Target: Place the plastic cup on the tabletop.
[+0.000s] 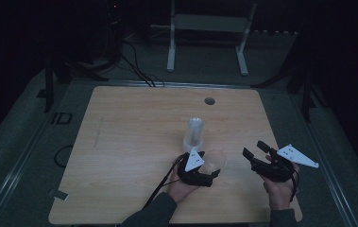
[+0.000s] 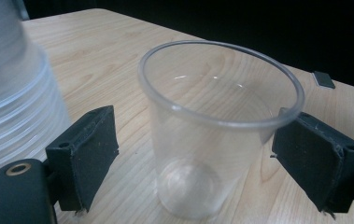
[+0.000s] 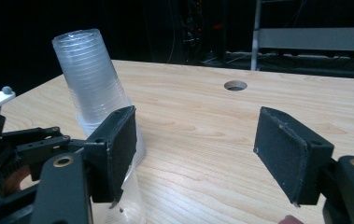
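L gripper [image 1: 213,173] sits near the table's [image 1: 120,142] front edge w/ its jaws spread wide around a single clear cup [image 1: 214,162], which stands upright on the wood just right of the cup stack [image 1: 194,135]; the L gripper view adds what the high view can't: a clear gap between the left pad and the cup [image 2: 216,135], while the right pad sits right at the rim, contact not certain, stack [image 2: 11,93] close at left. R gripper [image 1: 254,151], well apart to the right, has jaws wide w/ nothing between; its own view shows the stack [image 3: 90,79] leaning slightly, partly blocked by its left jaw, plus the cable hole [image 3: 236,85] and a white frame [image 3: 315,37] beyond the table.
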Tool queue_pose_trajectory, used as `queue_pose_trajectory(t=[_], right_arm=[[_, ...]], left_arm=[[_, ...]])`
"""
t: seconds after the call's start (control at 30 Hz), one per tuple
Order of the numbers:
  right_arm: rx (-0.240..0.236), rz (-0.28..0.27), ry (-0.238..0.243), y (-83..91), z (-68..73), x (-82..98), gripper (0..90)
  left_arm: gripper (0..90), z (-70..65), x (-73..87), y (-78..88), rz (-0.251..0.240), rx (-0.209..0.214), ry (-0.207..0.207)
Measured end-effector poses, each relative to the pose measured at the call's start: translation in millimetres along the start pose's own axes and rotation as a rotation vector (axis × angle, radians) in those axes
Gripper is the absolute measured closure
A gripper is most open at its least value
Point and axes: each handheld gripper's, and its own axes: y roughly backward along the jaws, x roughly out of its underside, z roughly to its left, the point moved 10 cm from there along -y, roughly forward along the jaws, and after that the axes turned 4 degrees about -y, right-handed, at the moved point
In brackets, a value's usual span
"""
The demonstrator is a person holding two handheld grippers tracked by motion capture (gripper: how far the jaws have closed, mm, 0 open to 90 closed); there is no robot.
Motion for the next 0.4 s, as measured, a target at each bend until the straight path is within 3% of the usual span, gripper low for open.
queue_pose_trajectory(t=[0.4], right_arm=[[0.005,0.003,-0.006,-0.3,-3.3,0.8,29.5]], left_arm=[[14.2,4.6,5.7,12.3,0.002,-0.009,0.019]])
